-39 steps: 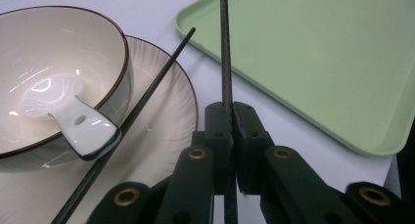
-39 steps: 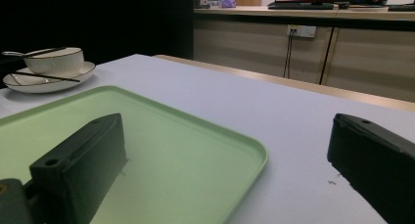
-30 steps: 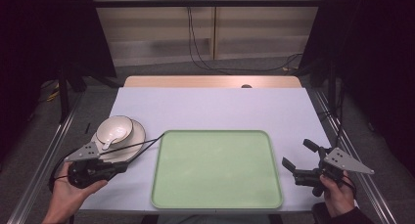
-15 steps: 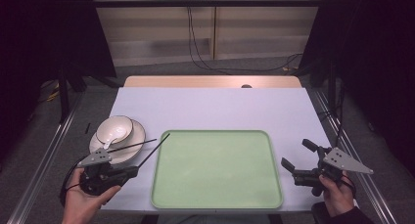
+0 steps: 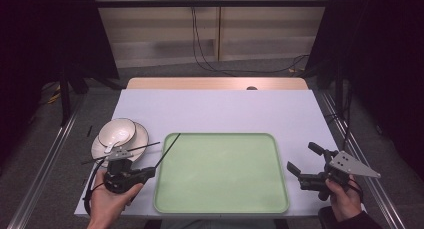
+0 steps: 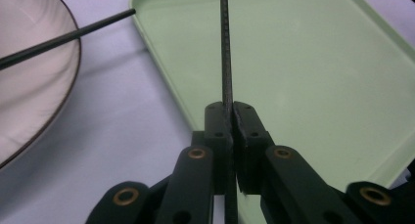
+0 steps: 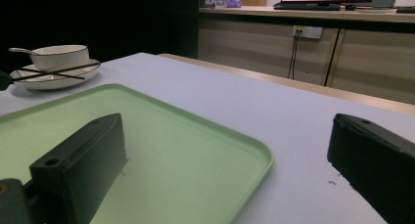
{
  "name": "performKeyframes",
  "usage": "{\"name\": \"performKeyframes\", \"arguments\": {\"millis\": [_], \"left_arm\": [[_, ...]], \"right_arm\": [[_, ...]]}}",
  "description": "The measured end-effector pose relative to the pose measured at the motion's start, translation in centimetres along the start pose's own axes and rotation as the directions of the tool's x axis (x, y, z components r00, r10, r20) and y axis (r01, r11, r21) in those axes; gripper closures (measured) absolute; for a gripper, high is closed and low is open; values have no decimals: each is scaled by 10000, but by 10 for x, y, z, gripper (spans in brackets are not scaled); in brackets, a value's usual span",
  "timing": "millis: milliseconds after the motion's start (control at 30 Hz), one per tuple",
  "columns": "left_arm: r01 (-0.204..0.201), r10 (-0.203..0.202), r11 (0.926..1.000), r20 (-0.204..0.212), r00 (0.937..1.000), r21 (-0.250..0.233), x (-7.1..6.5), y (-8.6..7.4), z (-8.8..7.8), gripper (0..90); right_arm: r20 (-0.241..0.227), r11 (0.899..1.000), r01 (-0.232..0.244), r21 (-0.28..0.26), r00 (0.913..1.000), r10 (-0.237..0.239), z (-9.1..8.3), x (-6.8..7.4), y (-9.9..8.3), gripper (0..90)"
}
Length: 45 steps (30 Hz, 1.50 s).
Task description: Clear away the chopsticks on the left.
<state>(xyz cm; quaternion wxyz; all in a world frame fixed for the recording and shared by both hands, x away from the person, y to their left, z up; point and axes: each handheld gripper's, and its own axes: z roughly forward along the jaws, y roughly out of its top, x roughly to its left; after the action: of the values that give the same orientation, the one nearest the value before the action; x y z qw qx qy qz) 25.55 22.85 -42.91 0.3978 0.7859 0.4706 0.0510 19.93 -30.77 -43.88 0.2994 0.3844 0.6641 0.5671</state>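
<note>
1. Black chopstick [image 6: 225, 48]: clamped between the closed jaws of the left gripper [image 5: 148, 173]; its far end reaches over the left rim of the tray.
2. Second black chopstick [image 5: 120, 153]: lies across the plate, its tip just beside the tray's left edge.
3. Light green tray [image 5: 222, 209]: rectangular, at the table's middle, nearest the person.
4. White plate [image 5: 141, 135], dark-rimmed: left of the tray, carrying a white bowl [image 5: 117, 132] with a spoon [image 5: 110, 146] resting in it.
5. Right gripper [image 5: 302, 164]: jaws wide apart, gripping nothing, right of the tray above the white table [image 5: 220, 111].
</note>
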Motion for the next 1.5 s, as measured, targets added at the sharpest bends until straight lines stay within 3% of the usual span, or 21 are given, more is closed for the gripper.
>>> {"name": "performKeyframes", "arguments": {"millis": [233, 400, 533, 667, 800, 900, 1067, 1233, 1267, 1433, 1500], "left_arm": [[696, -687, 9974, -471, 9965, 186, -8, 9, 17, 860], [824, -799, 9962, -775, 9938, 295, -14, 14, 24, 861], [1182, -1141, 9924, -1058, 9878, 336, -18, 13, 31, 862], [1697, -1632, 9848, -1392, 9767, 361, -19, 9, 40, 861], [1907, -1819, 9804, -1454, 9725, 486, -18, 8, 43, 861], [1898, -1754, 9786, -1591, 9716, 799, -18, 6, 50, 862], [1969, -1792, 9760, -1708, 9689, 929, -20, 5, 57, 861], [2088, -1924, 9736, -1609, 9680, 925, -18, 3, 58, 860], [1927, -1751, 9765, -1666, 9704, 965, -19, 3, 59, 859], [1854, -1675, 9779, -1692, 9712, 962, -20, 3, 60, 856], [1987, -1829, 9761, -1604, 9700, 885, -20, 3, 60, 854]], "right_arm": [[-38, 10000, 71, -15, 10000, -71, 0, -1, 0, 4], [-45, 9999, 109, -39, 9999, -109, 0, -1, 0, 4], [-56, 10000, 73, -30, 10000, -73, 0, 0, 0, 3], [-68, 10000, 69, -7, 10000, -69, -1, 0, 0, 2], [-33, 10000, 35, -34, 10000, -35, 0, 0, 0, 2], [-19, 10000, 26, 14, 10000, -25, 0, 0, 0, 2], [-28, 10000, 58, 10, 10000, -58, 0, 0, 0, 2], [-37, 10000, 75, 3, 10000, -75, 0, 0, 0, 2], [-29, 10000, 89, 0, 10000, -89, 0, 0, 0, 2], [-27, 10000, 88, 22, 10000, -88, 0, 0, 0, 2], [-3, 10000, 97, 21, 10000, -97, 0, 1, 0, 2]]}}
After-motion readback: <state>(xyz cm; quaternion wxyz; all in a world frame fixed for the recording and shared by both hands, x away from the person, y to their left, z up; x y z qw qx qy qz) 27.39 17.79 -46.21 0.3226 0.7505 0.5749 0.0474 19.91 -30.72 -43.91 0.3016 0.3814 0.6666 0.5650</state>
